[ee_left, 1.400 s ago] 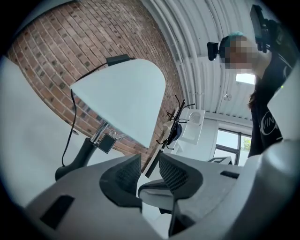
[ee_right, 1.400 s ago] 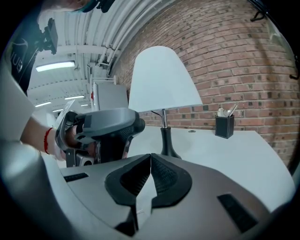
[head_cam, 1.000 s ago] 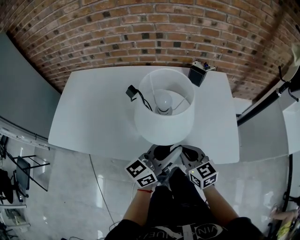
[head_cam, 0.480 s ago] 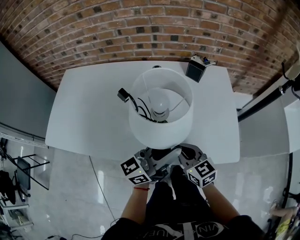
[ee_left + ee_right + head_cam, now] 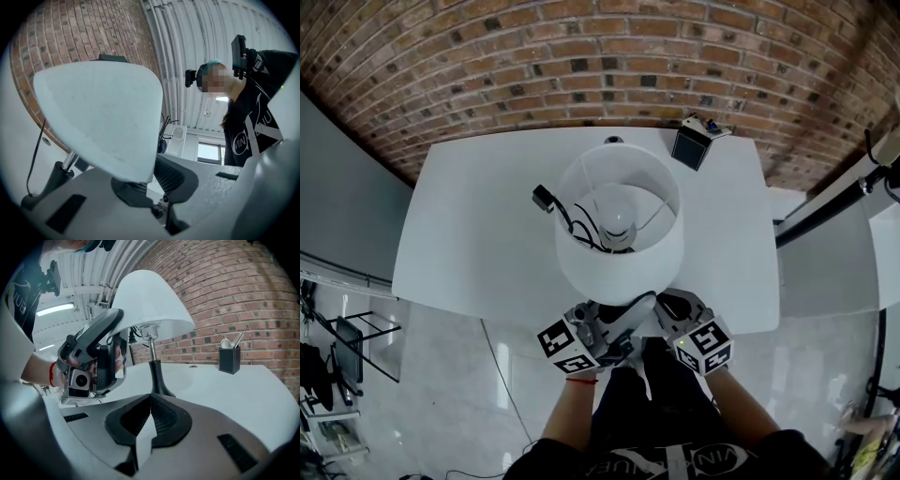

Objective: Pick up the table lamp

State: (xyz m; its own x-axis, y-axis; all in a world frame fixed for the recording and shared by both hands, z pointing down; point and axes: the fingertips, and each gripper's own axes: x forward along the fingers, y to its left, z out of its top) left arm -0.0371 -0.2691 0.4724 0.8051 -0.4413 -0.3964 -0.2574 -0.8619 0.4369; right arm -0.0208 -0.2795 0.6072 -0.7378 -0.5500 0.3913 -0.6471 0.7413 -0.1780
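Grasp step: left gripper [image 5: 149,183] jaws just closing, now pinching near rim of lamp shade [image 5: 98,117]. Right gripper [image 5: 146,420] pressed together, empty. Next move: lift table lamp [image 5: 151,341] gently and level, since thin shade likely flexes.

The head view looked steeply down on the table [image 5: 469,234], with the lamp [image 5: 619,267] central. The left gripper view sat close under the lamp, tilted up. The right gripper view faced it from six o'clock, near. All shared the lamp.
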